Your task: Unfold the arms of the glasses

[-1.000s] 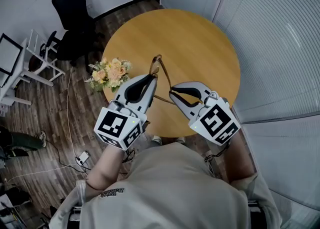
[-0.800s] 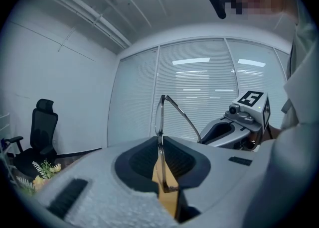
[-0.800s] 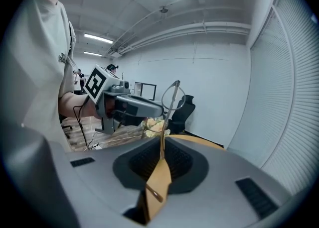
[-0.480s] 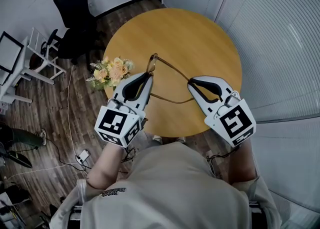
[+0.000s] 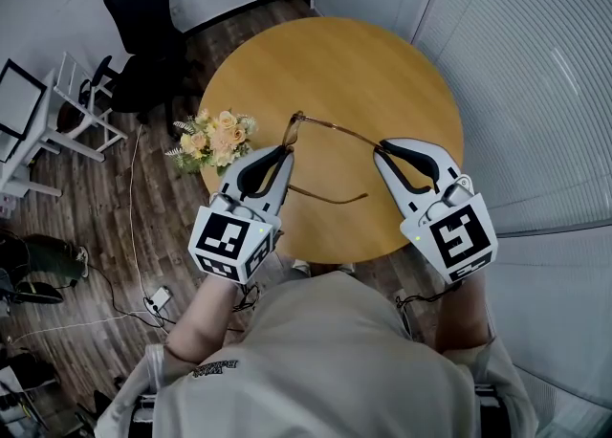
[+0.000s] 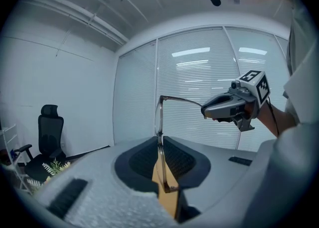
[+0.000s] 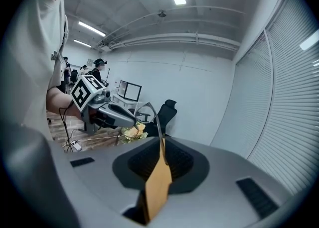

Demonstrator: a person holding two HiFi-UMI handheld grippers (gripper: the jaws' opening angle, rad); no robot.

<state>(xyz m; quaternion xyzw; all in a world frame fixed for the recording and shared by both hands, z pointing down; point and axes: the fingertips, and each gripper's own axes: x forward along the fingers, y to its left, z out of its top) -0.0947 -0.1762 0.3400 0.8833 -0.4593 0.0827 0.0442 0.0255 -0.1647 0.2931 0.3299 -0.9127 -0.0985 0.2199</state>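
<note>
Thin-rimmed glasses (image 5: 295,127) hang above the round wooden table (image 5: 363,63). My left gripper (image 5: 287,148) is shut on the front frame (image 6: 158,117) at its lens edge. One arm (image 5: 339,130) stretches out to the right, and my right gripper (image 5: 383,147) is shut on its tip. In the right gripper view that arm (image 7: 155,122) rises from the jaws toward the left gripper (image 7: 122,118). The other arm (image 5: 325,197) trails free toward me below the frame. In the left gripper view the right gripper (image 6: 205,113) holds the arm's far end.
A bunch of pale flowers (image 5: 215,137) stands off the table's left edge. A black office chair (image 5: 143,15) and a white rack (image 5: 67,111) are on the wood floor to the left. Blinds (image 5: 535,73) line the right side.
My right gripper has moved to the right, away from the left one, and swung the held arm outward from the frame. The left gripper has stayed nearly still.
</note>
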